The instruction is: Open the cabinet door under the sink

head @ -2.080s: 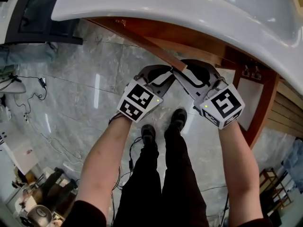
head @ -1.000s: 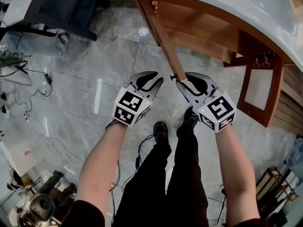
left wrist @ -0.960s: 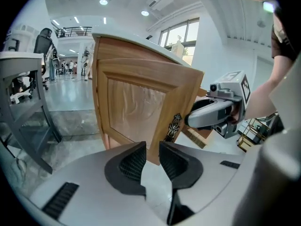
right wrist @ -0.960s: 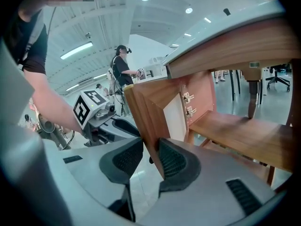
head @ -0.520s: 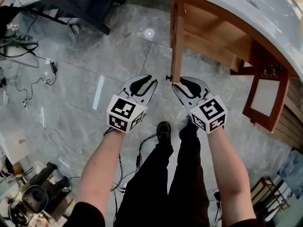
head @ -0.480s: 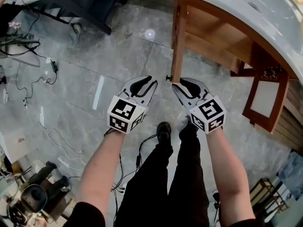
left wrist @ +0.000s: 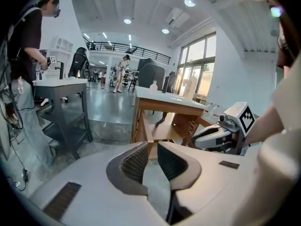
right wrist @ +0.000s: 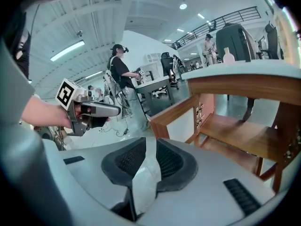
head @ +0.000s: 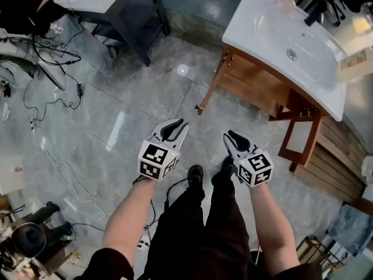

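Wooden cabinet door (head: 211, 85) gapes well beyond left gripper (head: 173, 126) and right gripper (head: 232, 137), whose empty jaws just half-closed.

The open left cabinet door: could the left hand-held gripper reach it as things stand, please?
Probably yes: the left hand-held gripper, its empty jaws having just closed partway, faces the door across bare floor.

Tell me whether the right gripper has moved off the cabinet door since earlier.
Yes: the right gripper has pulled back from the cabinet door toward the person; its fingers have just been closing, nothing between them.
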Motion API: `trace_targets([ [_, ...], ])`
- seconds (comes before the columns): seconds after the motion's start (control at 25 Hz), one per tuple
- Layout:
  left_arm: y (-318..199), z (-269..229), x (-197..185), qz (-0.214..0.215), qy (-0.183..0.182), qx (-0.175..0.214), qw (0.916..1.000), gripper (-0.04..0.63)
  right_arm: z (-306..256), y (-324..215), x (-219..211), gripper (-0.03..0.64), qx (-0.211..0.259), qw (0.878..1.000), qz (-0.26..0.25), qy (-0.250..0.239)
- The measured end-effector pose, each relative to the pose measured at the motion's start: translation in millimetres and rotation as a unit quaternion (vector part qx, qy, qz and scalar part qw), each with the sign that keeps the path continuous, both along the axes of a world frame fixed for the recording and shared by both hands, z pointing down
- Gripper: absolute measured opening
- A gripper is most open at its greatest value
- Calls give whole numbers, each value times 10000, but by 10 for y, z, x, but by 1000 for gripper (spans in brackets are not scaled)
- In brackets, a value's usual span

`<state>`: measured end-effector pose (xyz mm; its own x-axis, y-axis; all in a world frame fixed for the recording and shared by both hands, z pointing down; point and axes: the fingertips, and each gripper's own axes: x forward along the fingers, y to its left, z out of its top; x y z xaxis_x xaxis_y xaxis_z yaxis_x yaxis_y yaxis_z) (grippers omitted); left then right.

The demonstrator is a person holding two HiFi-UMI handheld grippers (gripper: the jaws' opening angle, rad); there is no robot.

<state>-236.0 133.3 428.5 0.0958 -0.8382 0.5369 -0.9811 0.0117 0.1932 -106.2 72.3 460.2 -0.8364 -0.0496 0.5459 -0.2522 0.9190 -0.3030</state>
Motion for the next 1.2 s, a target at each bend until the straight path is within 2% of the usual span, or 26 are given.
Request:
trace_targets([
  [0.16,227,-632,80,-96,27,52,9999,69,-737,111,266,67,169,9996,227,-80],
  [0.36,470,-1532,366,-94,97,373,9992,60,-1692,275,623,17,389,9967,606,-370],
  [0.48,539,-1920,484,-52,109,510,9986,54,-2137,318,771,15,546,9938,796,-561],
  [0.64,625,-2260,729,74,57,548,9985,49,-2566,437,1063,15,662,9901,918,-826],
  [1.0,501,-2994,1152,149,-316,884,9955,44,-3280,439,1622,14,1056,9794,883,-1476],
  [1.2,374,-3229,1540,13,-254,1087,9937,42,-3633,340,2145,12,1199,9683,1154,-1860],
])
